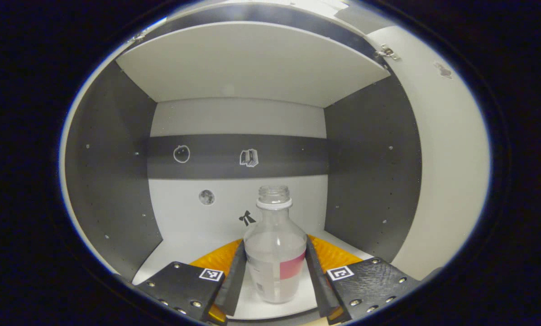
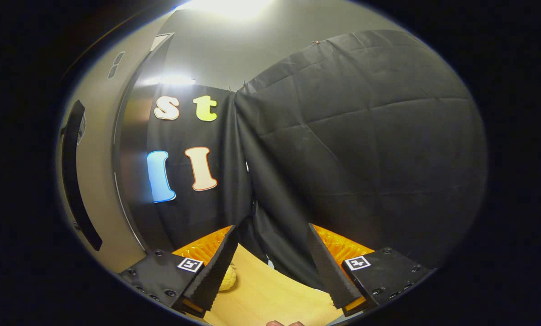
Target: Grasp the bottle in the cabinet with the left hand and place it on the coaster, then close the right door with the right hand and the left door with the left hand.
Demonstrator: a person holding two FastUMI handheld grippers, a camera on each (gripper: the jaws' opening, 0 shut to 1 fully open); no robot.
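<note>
Black cloth wall (image 2: 365,149), bright ceiling light (image 2: 227,7), wooden tabletop (image 2: 270,294).

Bottle (image 1: 275,253): clear plastic, uncapped, white neck ring, pink-and-white label, part-filled with clear liquid. Standing upright on the white cabinet (image 1: 252,68) floor, near the front edge. Right door (image 1: 447,172) open, white inner face; hinge at top.

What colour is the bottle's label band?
Pinkish-red on a white label, on the clear bottle; the left gripper view shows it best.

Left gripper view close inside cabinet (image 1: 247,68), right gripper view facing booth wall (image 2: 365,136)
</note>
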